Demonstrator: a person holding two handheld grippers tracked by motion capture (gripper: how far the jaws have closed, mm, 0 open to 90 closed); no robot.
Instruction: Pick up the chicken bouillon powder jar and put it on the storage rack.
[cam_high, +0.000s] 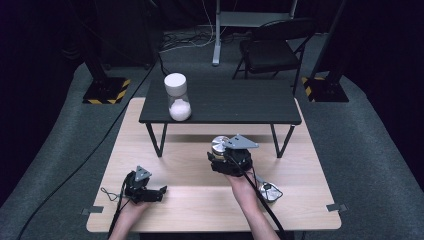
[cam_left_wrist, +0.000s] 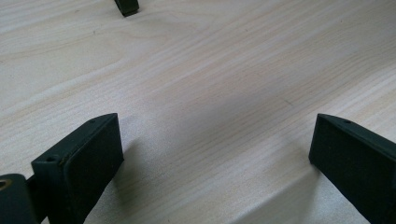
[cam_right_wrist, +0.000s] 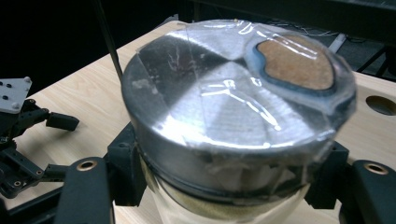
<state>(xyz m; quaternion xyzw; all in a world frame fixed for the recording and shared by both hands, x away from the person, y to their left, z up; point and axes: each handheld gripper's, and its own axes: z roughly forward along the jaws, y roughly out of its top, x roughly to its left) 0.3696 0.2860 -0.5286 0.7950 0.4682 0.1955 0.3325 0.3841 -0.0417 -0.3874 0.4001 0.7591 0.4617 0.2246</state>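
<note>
Two tools (cam_high: 152, 194) (cam_high: 220, 150) — one tin (cam_right_wrist: 233, 126) (taped lid), one hourglass (cam_high: 177, 97) — one chair (cam_high: 270, 50).

We see a dim, dark room around the lit pale wooden table (cam_high: 200, 200); glare streaks the taped round metal lid (cam_right_wrist: 219, 102); soft shadows lie toward six o'clock.

Lab or test studio, not a home. Dark surroundings, black backdrop on all sides. Grey carpet (cam_high: 55, 150) underfoot. Light wooden desk (cam_high: 200, 200) at centre, small black riser shelf (cam_high: 235, 102) on it toward 12 o'clock. Black stand bases with yellow-black hazard stripes (cam_high: 106, 92) at 10 and 2 o'clock. Loose cables (cam_high: 185, 42) across the floor near 12 o'clock. Folding chair (cam_high: 272, 50) and a metal frame leg (cam_high: 217, 35) behind. Tape tabs at the desk's near corners (cam_high: 336, 207).
</note>
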